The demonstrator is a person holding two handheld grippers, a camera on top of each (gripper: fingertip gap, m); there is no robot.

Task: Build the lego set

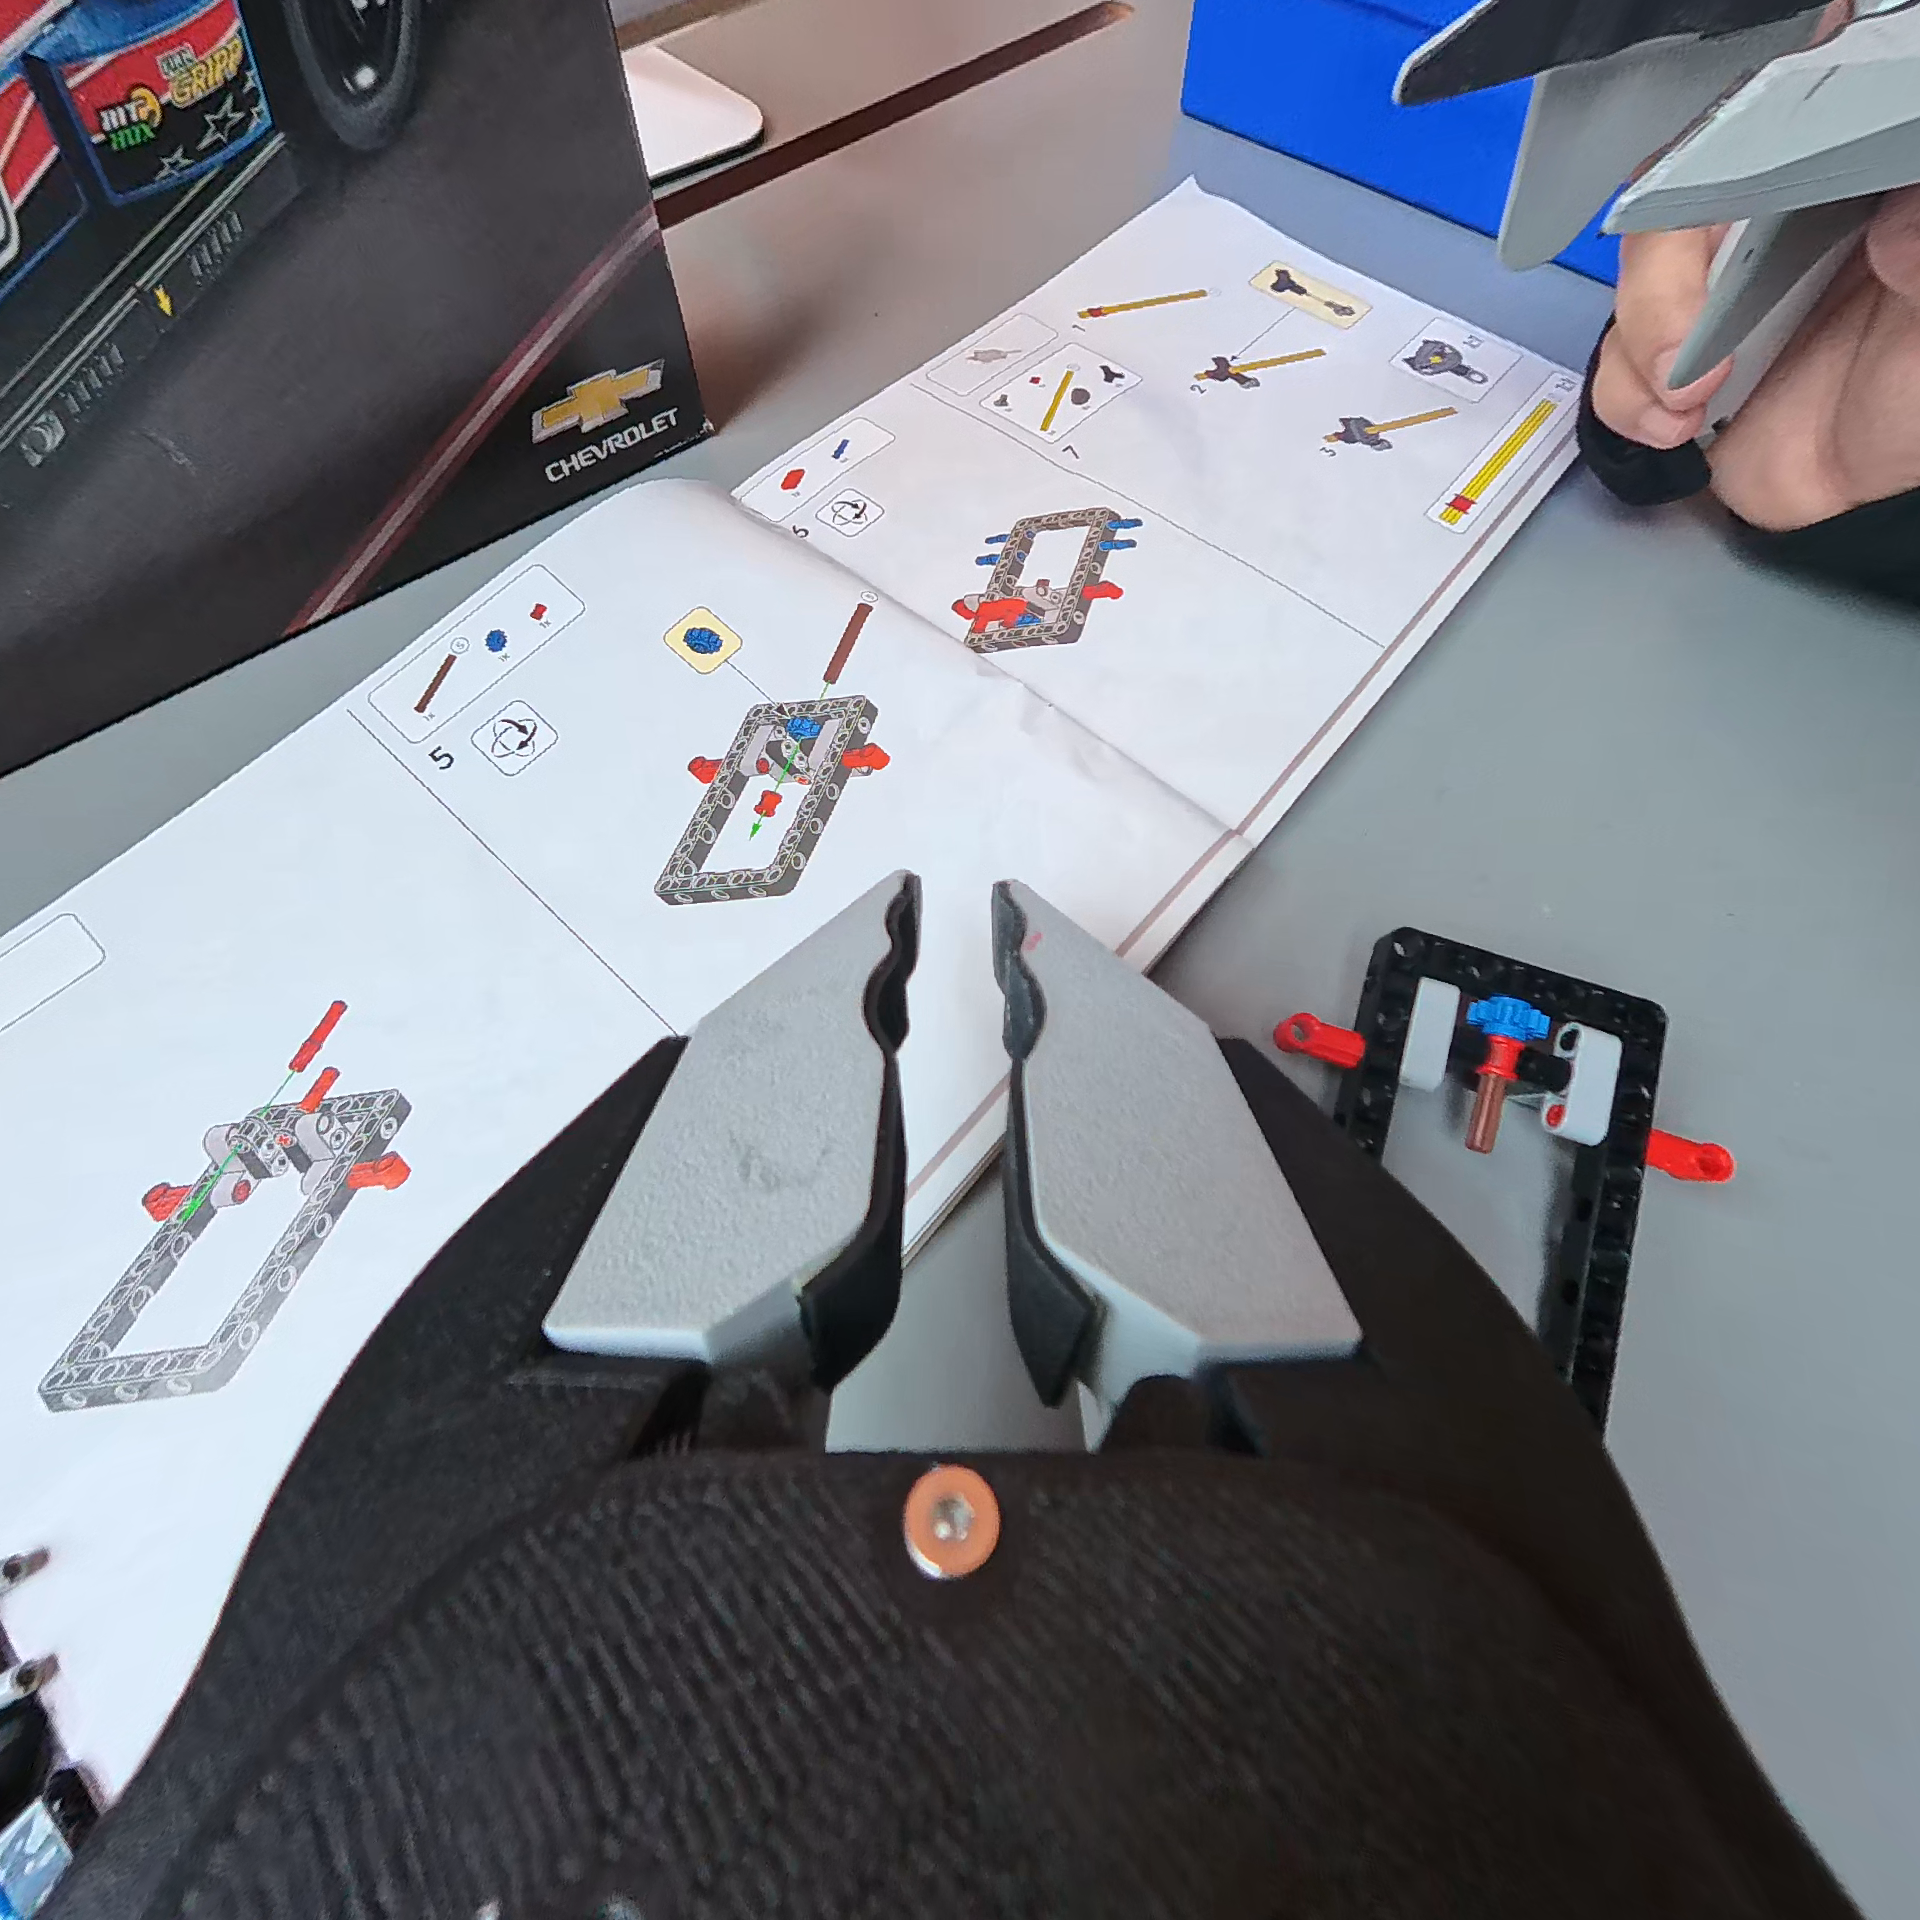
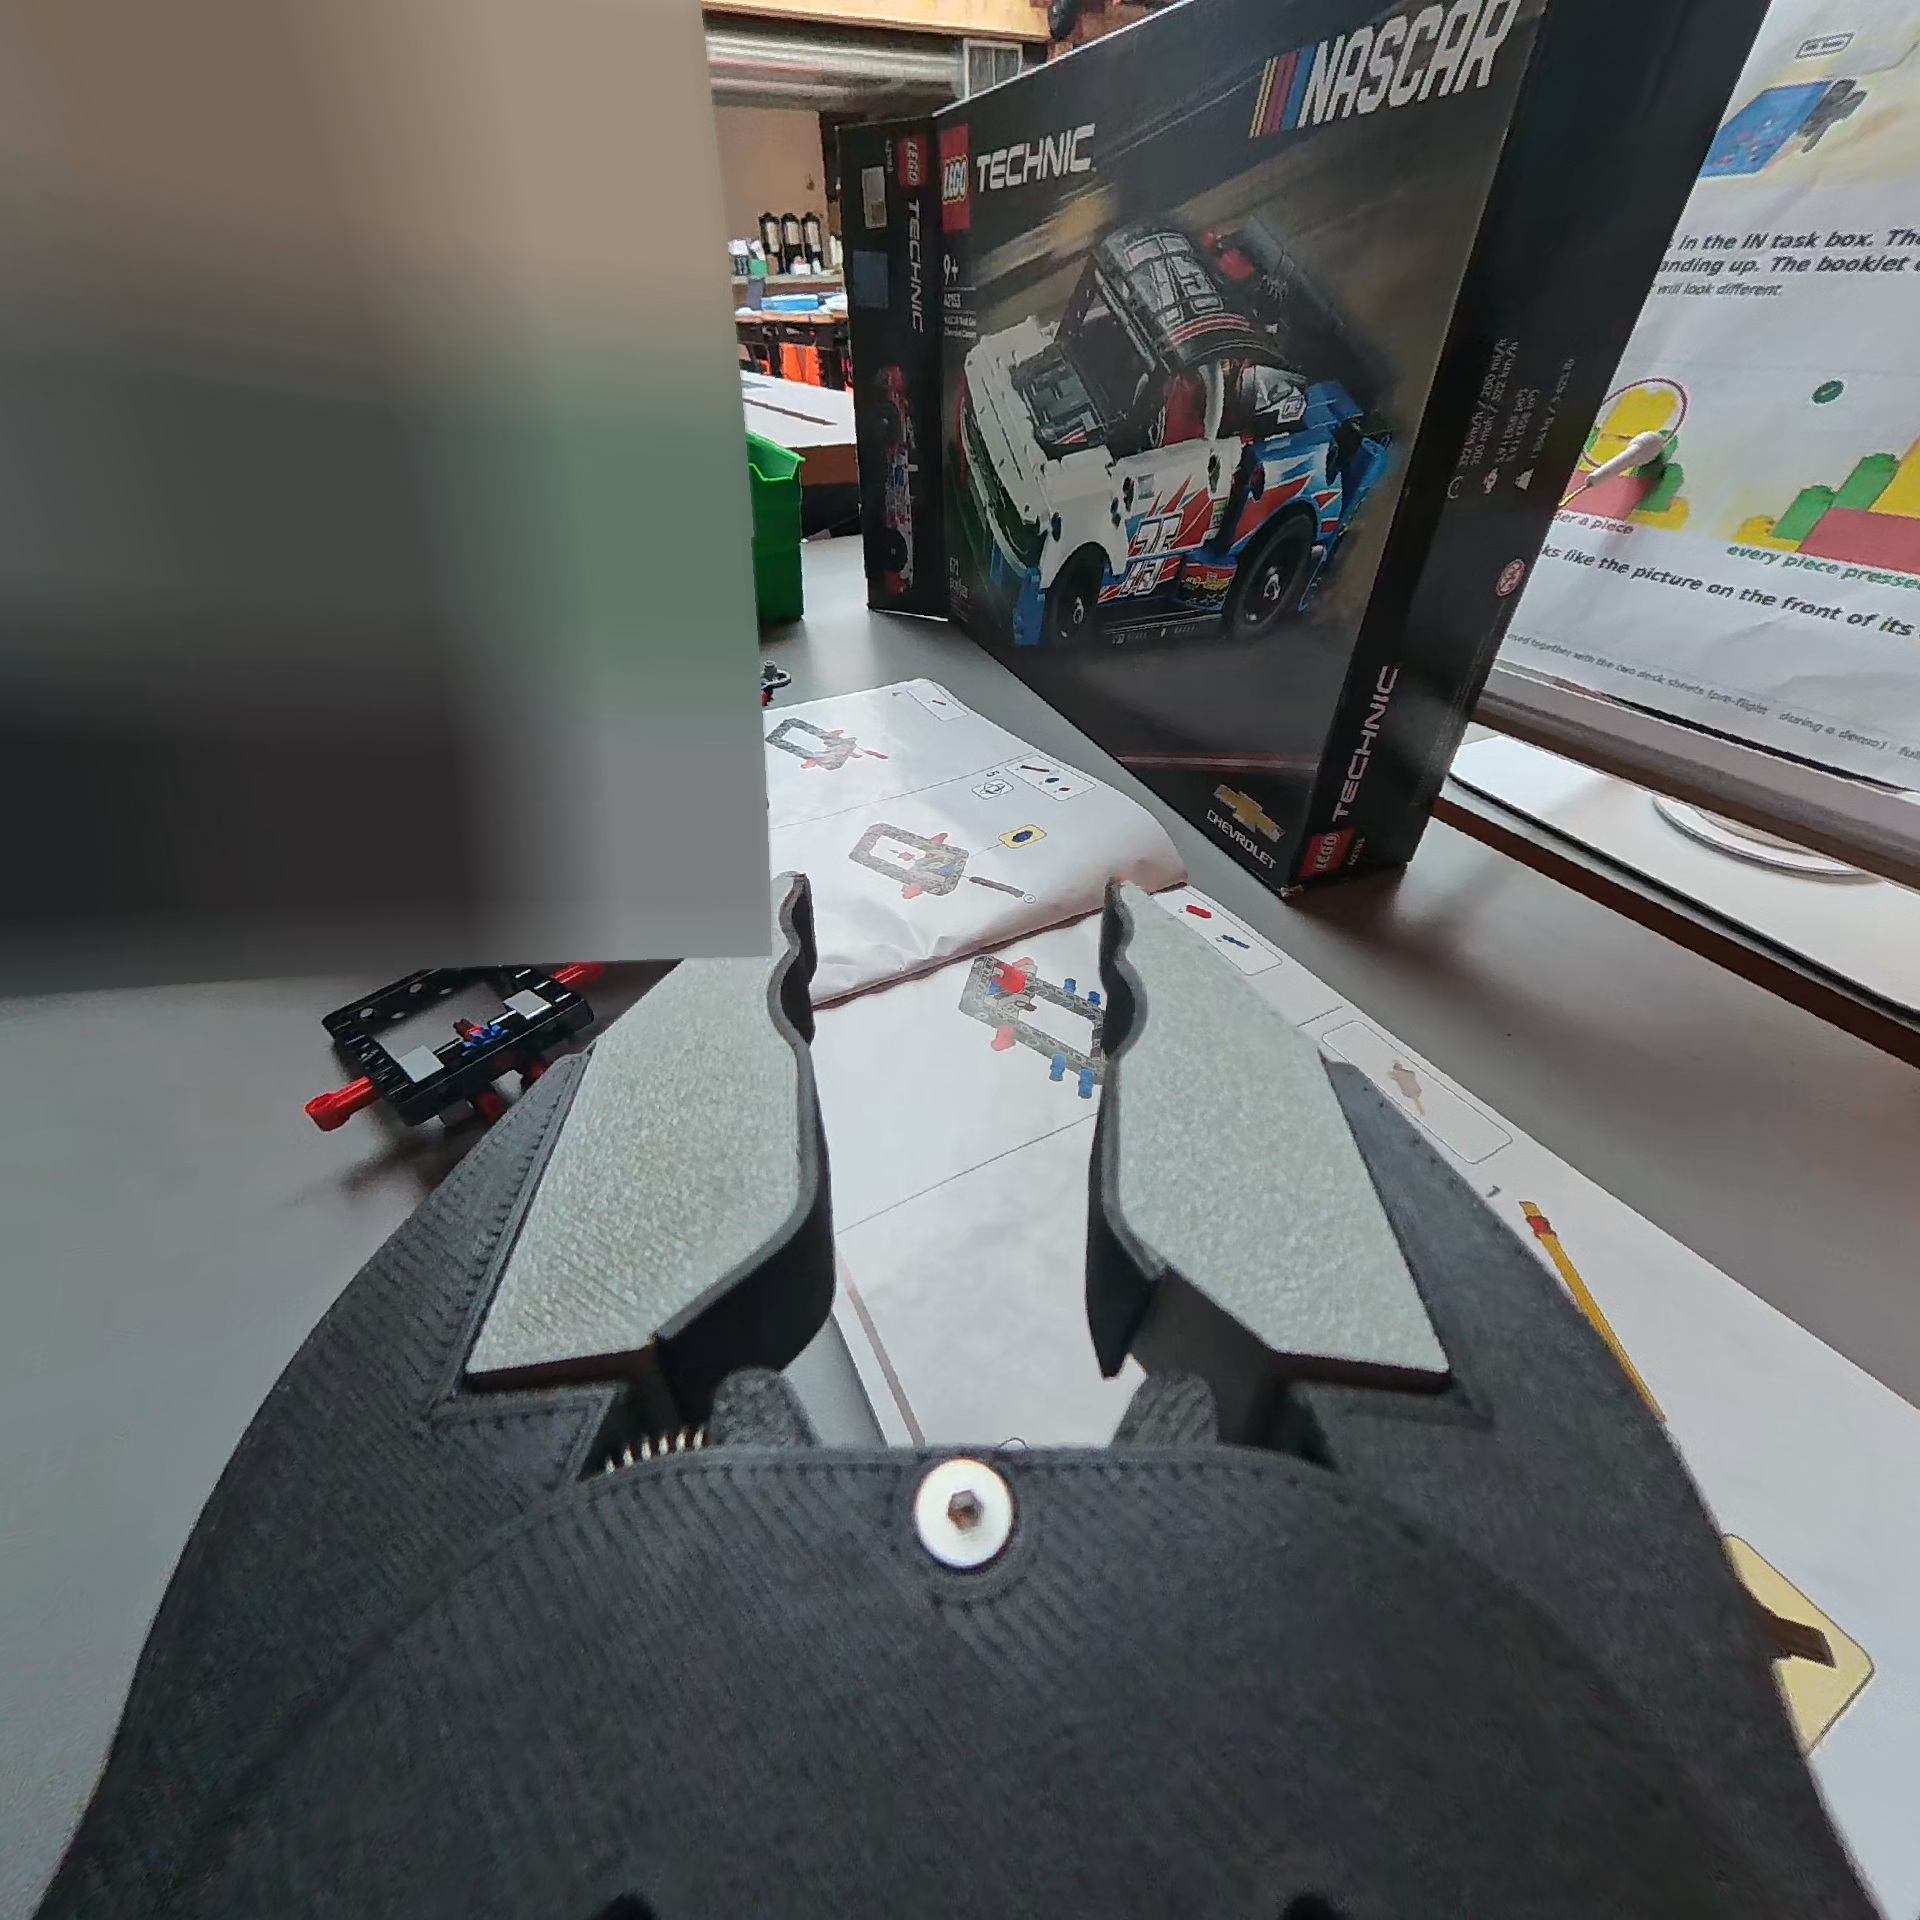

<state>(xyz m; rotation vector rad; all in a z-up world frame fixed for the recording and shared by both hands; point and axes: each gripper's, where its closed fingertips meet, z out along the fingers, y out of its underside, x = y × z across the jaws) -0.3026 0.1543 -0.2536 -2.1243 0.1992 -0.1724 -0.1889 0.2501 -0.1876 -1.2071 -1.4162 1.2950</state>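
Note:
A black lego frame [image 1: 1605, 1195] lies flat on the grey table, right of my left gripper. It carries red pins on both sides, a blue gear, a brown axle and light grey pieces. It also shows in the right wrist view [image 2: 358, 1023], left of my right gripper. The open instruction booklet [image 1: 1039, 748] lies under and ahead of both grippers. My left gripper [image 1: 956, 899] is empty, its jaws a narrow gap apart above the booklet's edge. My right gripper [image 2: 951, 904] is wide open and empty above the booklet [image 2: 966, 1174]. Its grey fingers [image 1: 1600, 156], held by a hand, show at top right.
The dark lego set box [image 1: 312, 312] stands behind the booklet, also in the right wrist view [image 2: 1195, 468]. A blue bin [image 1: 1351, 104] is at the back. A green bin [image 2: 774, 520] stands far left of the box. A printed sheet [image 2: 1766, 416] stands at the right. Left tips to right tips: about 15 centimetres.

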